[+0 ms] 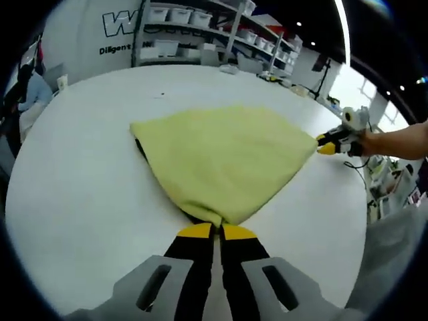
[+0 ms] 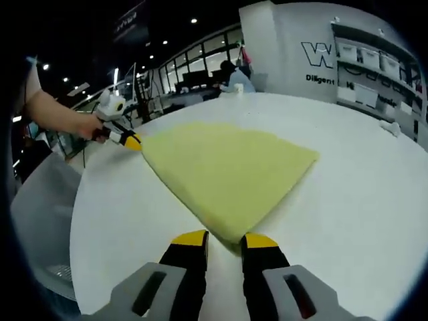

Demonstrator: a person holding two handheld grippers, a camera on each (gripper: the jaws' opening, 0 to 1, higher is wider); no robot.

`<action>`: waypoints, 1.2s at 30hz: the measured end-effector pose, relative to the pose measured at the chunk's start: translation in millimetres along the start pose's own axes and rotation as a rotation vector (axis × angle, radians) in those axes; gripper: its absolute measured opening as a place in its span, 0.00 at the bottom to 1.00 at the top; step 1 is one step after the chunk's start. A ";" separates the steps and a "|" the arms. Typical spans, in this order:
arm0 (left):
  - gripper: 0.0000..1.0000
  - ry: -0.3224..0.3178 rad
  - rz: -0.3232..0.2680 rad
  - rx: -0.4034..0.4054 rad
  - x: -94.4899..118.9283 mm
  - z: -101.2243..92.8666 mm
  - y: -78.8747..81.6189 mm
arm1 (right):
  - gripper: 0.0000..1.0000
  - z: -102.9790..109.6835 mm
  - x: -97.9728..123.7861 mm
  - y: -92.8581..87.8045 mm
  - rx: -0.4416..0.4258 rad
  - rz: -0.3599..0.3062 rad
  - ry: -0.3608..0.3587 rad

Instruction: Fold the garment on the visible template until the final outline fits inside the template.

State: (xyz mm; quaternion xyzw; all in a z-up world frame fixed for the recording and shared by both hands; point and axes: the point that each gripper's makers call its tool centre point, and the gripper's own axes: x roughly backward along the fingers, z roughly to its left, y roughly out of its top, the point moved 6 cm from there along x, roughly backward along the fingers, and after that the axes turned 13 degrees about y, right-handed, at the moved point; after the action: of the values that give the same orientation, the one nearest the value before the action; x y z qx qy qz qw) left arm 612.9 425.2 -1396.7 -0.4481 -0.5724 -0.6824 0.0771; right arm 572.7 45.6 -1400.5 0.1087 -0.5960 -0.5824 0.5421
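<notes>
A pale yellow garment [image 1: 221,157] lies folded into a wedge on the round white table [image 1: 80,187]. A dark strip [image 1: 142,148] peeks out under its left edge. My left gripper [image 1: 218,231] is shut on the garment's near corner. In the right gripper view the same garment [image 2: 227,174] tapers to a corner that lies between the parted jaws of my right gripper [image 2: 226,239]. The left gripper [image 2: 130,140] shows there at the far corner, held by a hand. My right gripper [image 1: 326,146] appears at the garment's right corner in the left gripper view.
Shelves with white bins [image 1: 200,20] stand behind the table, also seen as shelves [image 2: 374,67] at the right. A seated person [image 1: 30,93] is beyond the table's left edge. Bare white table [image 2: 348,200] surrounds the garment.
</notes>
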 end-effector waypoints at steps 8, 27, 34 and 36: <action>0.02 -0.030 -0.004 -0.087 4.2 9.1 -0.8 | 0.00 1.5 0.3 6.6 0.046 0.001 0.026; 0.08 -0.052 0.072 -0.337 16.1 33.0 -11.4 | 0.00 0.8 9.0 -5.6 0.027 0.076 0.032; 0.12 0.003 -0.078 -0.254 39.6 32.9 27.8 | 0.04 -1.1 30.7 18.2 0.069 0.039 -0.052; 0.15 -0.027 -0.094 -0.245 37.3 21.6 34.5 | 0.04 1.0 24.8 26.6 0.077 0.027 -0.043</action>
State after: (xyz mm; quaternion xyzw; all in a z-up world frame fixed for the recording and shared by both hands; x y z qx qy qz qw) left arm 623.6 447.3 -1347.3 -0.4357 -0.5061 -0.7441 -0.0180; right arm 575.6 35.3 -1365.7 0.1089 -0.6309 -0.5540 0.5321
